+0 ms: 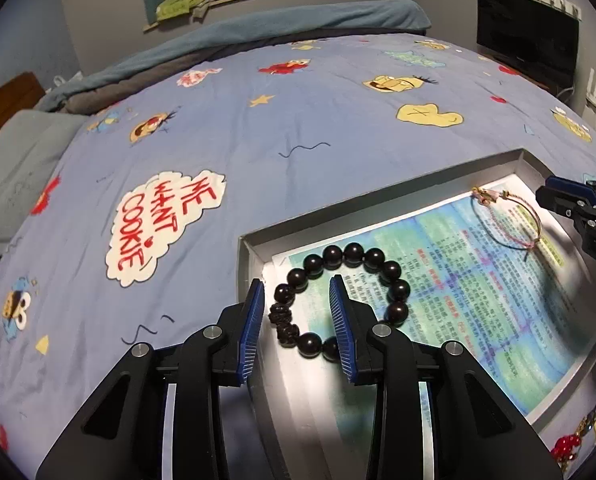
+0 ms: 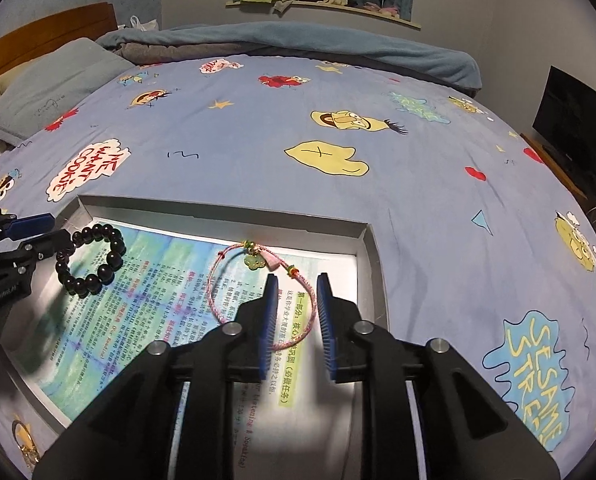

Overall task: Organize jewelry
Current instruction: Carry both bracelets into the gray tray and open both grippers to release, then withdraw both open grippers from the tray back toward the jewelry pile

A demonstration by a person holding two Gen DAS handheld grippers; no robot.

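A shallow grey tray (image 1: pixel 378 199) (image 2: pixel 218 209) lined with a printed sheet lies on the blue cartoon bedspread. A dark wooden bead bracelet (image 1: pixel 352 254) (image 2: pixel 114 254) lies in the tray's left part. My left gripper (image 1: pixel 297 282) (image 2: pixel 60 227) stands open over it; the bracelet's near-left beads sit between the pads with gaps on both sides. A pink braided cord bracelet (image 2: pixel 218 280) (image 1: pixel 532 220) with a green charm lies in the right part. My right gripper (image 2: pixel 298 278) (image 1: pixel 544 188) is open above its near side, and the cord runs loose between the blue pads.
More jewelry lies on the bedspread outside the tray's near edge: a red charm piece (image 1: pixel 564 446) and a gold ring-shaped piece (image 2: pixel 24 436). A grey pillow (image 2: pixel 54 80) and folded blanket (image 2: pixel 298 44) are at the far side. A dark screen (image 2: pixel 578 128) stands to the right.
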